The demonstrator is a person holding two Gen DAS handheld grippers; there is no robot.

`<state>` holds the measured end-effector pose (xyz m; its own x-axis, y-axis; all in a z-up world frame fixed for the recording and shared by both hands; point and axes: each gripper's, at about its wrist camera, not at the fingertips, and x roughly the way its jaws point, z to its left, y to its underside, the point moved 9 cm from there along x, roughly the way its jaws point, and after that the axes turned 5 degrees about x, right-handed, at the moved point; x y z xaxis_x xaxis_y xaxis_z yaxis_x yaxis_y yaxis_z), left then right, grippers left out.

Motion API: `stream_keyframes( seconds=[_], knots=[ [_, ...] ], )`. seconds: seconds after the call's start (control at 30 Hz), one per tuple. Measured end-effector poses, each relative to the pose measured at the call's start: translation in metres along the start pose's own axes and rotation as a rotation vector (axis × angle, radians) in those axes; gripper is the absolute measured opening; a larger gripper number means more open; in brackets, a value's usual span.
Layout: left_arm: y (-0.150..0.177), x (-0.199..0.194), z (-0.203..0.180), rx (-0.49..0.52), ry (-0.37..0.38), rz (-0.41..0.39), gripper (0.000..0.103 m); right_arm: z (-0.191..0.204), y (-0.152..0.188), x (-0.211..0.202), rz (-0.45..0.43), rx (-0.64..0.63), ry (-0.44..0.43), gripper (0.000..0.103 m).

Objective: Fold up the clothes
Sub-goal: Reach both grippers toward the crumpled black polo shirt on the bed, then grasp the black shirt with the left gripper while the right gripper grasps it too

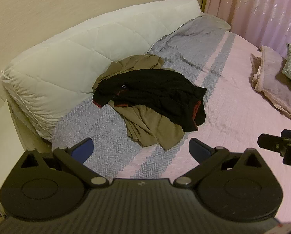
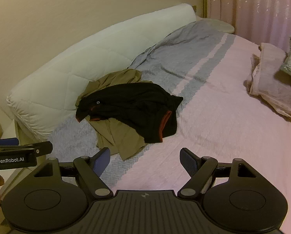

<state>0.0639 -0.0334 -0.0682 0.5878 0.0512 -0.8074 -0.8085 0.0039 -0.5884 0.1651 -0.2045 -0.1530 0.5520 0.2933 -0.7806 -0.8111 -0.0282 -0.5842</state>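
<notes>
Clothes (image 1: 151, 95) lie heaped on the bed (image 1: 233, 101); both grippers (image 1: 140, 150) (image 2: 144, 159) gape wide, empty.

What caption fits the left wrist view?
Open left gripper faces a black shirt heaped on an olive garment on the bed.

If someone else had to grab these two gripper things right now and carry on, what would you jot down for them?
Left gripper: open, empty, held above the near edge of the bed.
Right gripper: open, empty, also short of the clothes.
Clothes: a black shirt with red trim lies crumpled on top of an olive garment, heaped on the grey part of the bedspread near the white headboard cushion.
A pinkish cloth lies at the far right; whether it belongs to the job is unclear.
Done: nothing folded from the heap.
Left: lift off the black shirt, spread it flat, fold it, then probably the olive one.
</notes>
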Motion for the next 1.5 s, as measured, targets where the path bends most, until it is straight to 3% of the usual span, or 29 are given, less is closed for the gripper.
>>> stream_keyframes(
  seconds=[0.2, 0.4, 0.7, 0.9, 1.07, 1.17, 1.23, 1.4, 1.47, 1.5],
  knots=[
    [-0.002, 0.005, -0.014, 0.0, 0.006, 0.004, 0.102, -0.018, -0.006, 0.008, 0.015, -0.012, -0.024, 0.076],
    [-0.011, 0.025, -0.016, 0.081, 0.01, 0.014, 0.102, -0.043, -0.008, 0.028, 0.032, 0.003, -0.01, 0.076],
    [-0.045, 0.114, 0.005, 0.295, 0.086, -0.002, 0.102, -0.06, -0.026, 0.082, 0.025, 0.011, 0.017, 0.076],
    [-0.075, 0.205, 0.018, 0.522, 0.147, -0.05, 0.102, -0.052, -0.044, 0.16, 0.02, 0.008, 0.034, 0.075],
    [-0.088, 0.284, 0.018, 0.673, 0.23, -0.044, 0.087, -0.046, -0.053, 0.233, 0.016, -0.022, 0.03, 0.075],
    [-0.092, 0.324, 0.012, 0.796, 0.256, -0.068, 0.084, -0.05, -0.053, 0.277, 0.019, -0.037, 0.032, 0.071],
    [-0.092, 0.347, 0.006, 0.873, 0.28, -0.076, 0.081, -0.056, -0.052, 0.305, 0.026, -0.025, 0.041, 0.064],
    [-0.094, 0.385, -0.001, 0.989, 0.318, -0.068, 0.063, -0.075, -0.055, 0.362, 0.01, 0.045, 0.046, 0.061],
    [-0.097, 0.395, -0.002, 1.02, 0.325, -0.065, 0.06, -0.083, -0.056, 0.378, 0.004, 0.078, 0.036, 0.057],
    [-0.098, 0.398, -0.002, 1.028, 0.332, -0.065, 0.06, -0.084, -0.057, 0.386, 0.009, 0.085, 0.035, 0.042]
  ],
)
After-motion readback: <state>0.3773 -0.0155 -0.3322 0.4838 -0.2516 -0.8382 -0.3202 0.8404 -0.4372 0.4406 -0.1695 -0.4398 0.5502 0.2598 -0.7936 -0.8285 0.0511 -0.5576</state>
